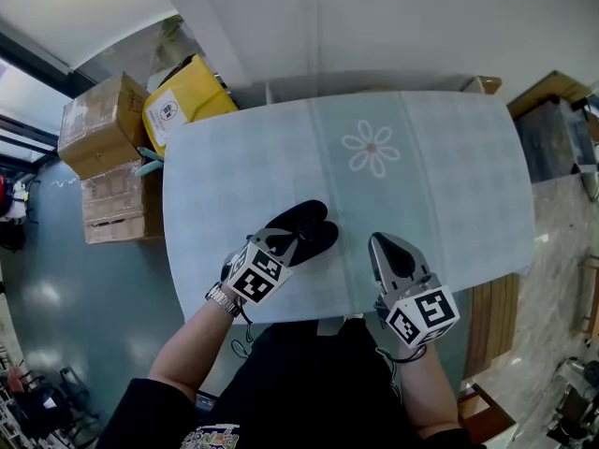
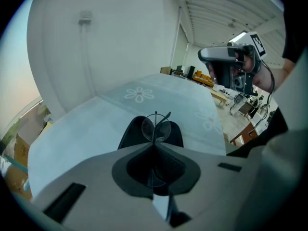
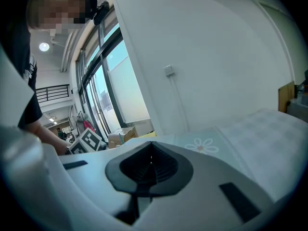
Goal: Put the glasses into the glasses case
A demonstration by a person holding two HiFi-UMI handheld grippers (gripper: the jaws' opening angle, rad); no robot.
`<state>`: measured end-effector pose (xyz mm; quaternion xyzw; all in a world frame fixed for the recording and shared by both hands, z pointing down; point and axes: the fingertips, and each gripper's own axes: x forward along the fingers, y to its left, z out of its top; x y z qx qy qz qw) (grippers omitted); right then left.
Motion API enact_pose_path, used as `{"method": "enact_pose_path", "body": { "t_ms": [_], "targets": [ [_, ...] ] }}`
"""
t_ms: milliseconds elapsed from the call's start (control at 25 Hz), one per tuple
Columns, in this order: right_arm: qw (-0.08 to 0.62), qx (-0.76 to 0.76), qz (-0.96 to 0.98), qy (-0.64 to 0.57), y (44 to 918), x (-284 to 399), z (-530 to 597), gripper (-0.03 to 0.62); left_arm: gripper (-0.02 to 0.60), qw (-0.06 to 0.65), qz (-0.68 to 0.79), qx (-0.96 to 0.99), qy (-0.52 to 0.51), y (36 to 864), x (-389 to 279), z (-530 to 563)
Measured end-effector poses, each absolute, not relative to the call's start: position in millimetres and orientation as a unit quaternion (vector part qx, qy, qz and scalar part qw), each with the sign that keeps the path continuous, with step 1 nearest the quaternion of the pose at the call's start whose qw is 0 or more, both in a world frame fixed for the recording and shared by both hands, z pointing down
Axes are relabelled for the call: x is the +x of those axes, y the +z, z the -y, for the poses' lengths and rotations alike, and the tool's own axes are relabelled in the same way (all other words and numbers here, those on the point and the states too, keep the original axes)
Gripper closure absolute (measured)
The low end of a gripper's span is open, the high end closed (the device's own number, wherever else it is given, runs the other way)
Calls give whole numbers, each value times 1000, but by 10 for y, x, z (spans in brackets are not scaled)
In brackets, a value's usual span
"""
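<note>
Bright, even daylight — soft shadows; fisheye edges curved, corners vignetted black.

In the head view the left tongs (image 1: 288, 241) hide the glasses (image 2: 148, 127) and the near end of the glasses case (image 1: 305, 219)

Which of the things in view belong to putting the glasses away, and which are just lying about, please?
Part of the job:
- glasses, clamped in the left gripper
- black glasses case on the table
- right gripper, shut on nothing

Just lying about:
- cardboard boxes on the floor beside the table
- yellow parcel next to them
</note>
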<state>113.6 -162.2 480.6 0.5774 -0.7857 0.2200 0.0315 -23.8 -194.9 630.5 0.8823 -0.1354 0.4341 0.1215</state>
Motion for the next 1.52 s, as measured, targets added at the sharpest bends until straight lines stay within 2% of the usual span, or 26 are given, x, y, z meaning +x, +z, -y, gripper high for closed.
{"method": "enact_pose_path", "body": {
  "t_ms": [1000,1520],
  "targets": [
    [9,622,746,238,4913,1419,1401,571,554,86,42,814,573,6782,-91,1761],
    [5,618,749,238,4905,1438,1431,571,551,51,23,806,590,6844,-88,1698]
  ]
}}
